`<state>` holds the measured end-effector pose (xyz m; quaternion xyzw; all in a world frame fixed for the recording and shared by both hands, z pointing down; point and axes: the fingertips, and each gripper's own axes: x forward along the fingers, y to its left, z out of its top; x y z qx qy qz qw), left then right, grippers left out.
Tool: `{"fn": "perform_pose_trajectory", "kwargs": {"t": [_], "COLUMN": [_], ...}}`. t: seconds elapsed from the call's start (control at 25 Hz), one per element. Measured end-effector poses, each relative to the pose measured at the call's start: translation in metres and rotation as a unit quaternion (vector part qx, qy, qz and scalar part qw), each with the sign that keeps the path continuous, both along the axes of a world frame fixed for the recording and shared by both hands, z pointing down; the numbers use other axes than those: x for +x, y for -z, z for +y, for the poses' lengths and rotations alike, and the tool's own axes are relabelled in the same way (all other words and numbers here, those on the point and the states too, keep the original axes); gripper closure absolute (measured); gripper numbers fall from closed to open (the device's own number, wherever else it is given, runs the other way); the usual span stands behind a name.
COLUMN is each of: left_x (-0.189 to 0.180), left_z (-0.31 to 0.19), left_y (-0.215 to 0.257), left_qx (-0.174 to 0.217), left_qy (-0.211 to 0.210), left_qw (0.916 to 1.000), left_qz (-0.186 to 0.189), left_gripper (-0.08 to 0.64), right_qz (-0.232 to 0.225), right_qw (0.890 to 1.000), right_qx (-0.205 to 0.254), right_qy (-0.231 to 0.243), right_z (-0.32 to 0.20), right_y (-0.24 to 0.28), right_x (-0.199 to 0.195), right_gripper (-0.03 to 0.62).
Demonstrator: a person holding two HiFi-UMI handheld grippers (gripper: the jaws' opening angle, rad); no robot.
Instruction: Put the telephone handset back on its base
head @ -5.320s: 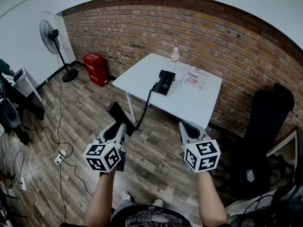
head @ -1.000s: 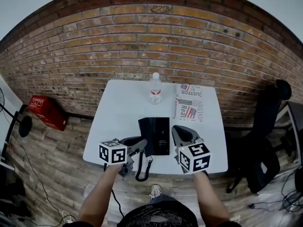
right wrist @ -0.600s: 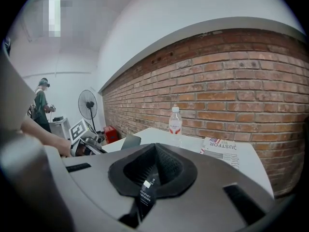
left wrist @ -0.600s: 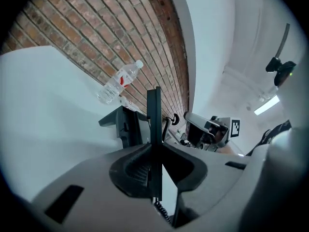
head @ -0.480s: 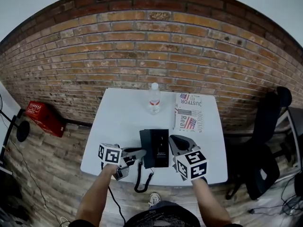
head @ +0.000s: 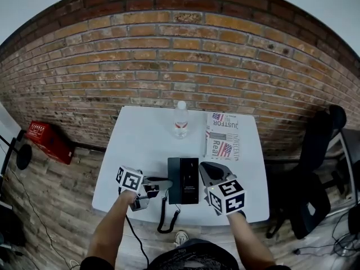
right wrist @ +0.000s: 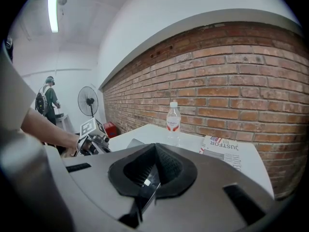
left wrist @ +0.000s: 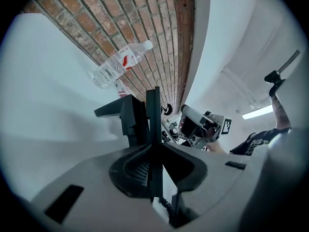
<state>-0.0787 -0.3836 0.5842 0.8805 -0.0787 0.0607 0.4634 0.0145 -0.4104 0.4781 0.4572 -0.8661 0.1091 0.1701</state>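
The black telephone base (head: 190,180) lies near the front edge of the white table (head: 140,145). My left gripper (head: 164,183) is at the base's left side, rolled on its side and shut on the thin black handset (left wrist: 153,111). The handset shows edge-on just over the base (left wrist: 124,122). Its coiled cord (head: 166,215) hangs over the table's front edge. My right gripper (head: 204,167) hovers at the base's right side, shut with nothing in it (right wrist: 155,149). Each gripper appears in the other's view: the right gripper (left wrist: 203,127) and the left gripper (right wrist: 94,141).
A water bottle (head: 180,120) stands at the table's far middle, with a newspaper (head: 224,135) to its right. The brick wall runs behind the table. A black chair (head: 315,190) is to the right and a red box (head: 50,139) on the floor at left. A person (right wrist: 48,105) stands far off by a fan (right wrist: 89,103).
Five seconds ago I stood away from the table with the handset in my left gripper. Now both grippers are at the base. Over the last second the left gripper drew slightly left.
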Motion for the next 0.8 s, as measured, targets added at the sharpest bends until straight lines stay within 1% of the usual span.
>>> {"fn": "perform_pose_trajectory", "kwargs": {"t": [0.12, 0.6, 0.8], "left_x": [0.004, 0.007, 0.006], "left_z": [0.000, -0.003, -0.002], "left_y": [0.000, -0.010, -0.014], "left_qx": [-0.022, -0.055, -0.065], "left_qy": [-0.014, -0.044, -0.045], "left_qw": [0.9996, 0.9973, 0.9967], "left_qz": [0.009, 0.021, 0.021], "left_gripper": [0.488, 0.488, 0.488], "right_qz": [0.004, 0.012, 0.010], "right_qw": [1.000, 1.000, 1.000], "right_qx": [-0.002, -0.008, -0.010], "right_qy": [0.001, 0.001, 0.005], "right_z": [-0.004, -0.018, -0.024], "right_y": [-0.001, -0.009, -0.012], "right_x": [0.001, 0.005, 0.003], "right_gripper": [0.591, 0.591, 0.591]}}
